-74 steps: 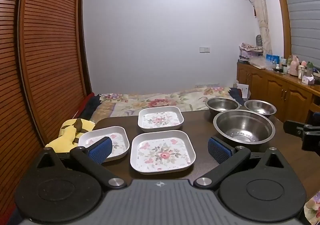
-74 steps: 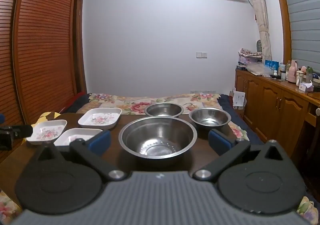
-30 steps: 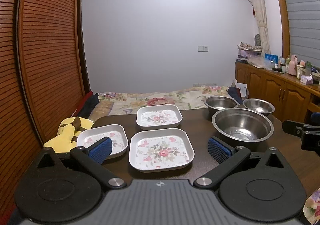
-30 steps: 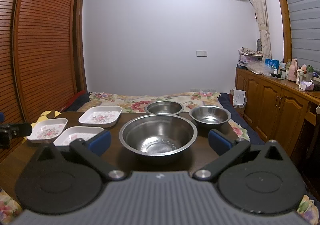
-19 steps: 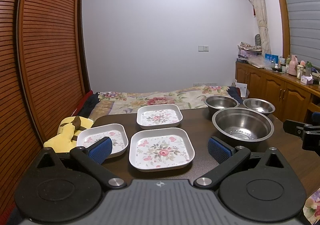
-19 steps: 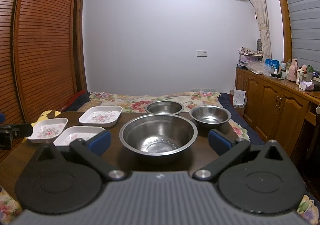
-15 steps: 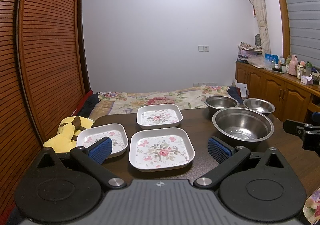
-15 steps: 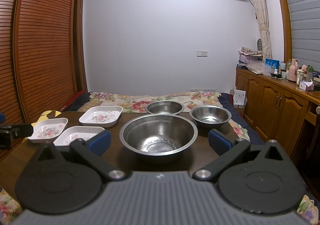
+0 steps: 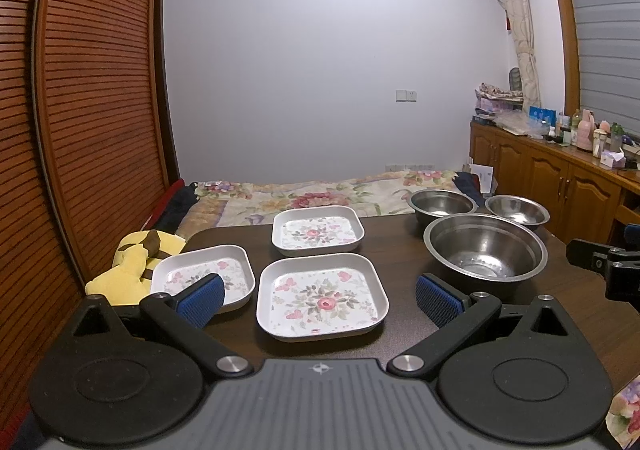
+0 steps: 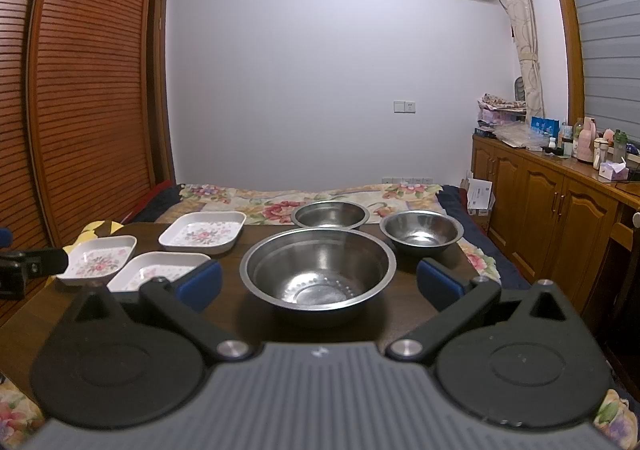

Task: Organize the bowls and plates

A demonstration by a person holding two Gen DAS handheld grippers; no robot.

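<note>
Three white square plates with flower prints lie on the left half of the dark wooden table (image 9: 400,254): the nearest plate (image 9: 322,297) sits straight ahead of the left gripper (image 9: 319,300), a second plate (image 9: 204,274) lies just beside it to the left, and a third plate (image 9: 317,232) lies behind it, none touching. On the right half stand three steel bowls, upright and apart: the big bowl (image 10: 318,270) directly ahead of the right gripper (image 10: 319,282), a middle bowl (image 10: 330,214) behind it at the far edge, and a small bowl (image 10: 419,232) to its right. A yellow plush toy (image 9: 132,266) lies off the table's left edge, a flowered bed (image 9: 320,195) beyond it, and wooden cabinets (image 10: 560,209) along the right wall. Nothing blocks either gripper's way to the dishes. Both grippers have their blue-padded jaws spread wide, holding and touching nothing.
</note>
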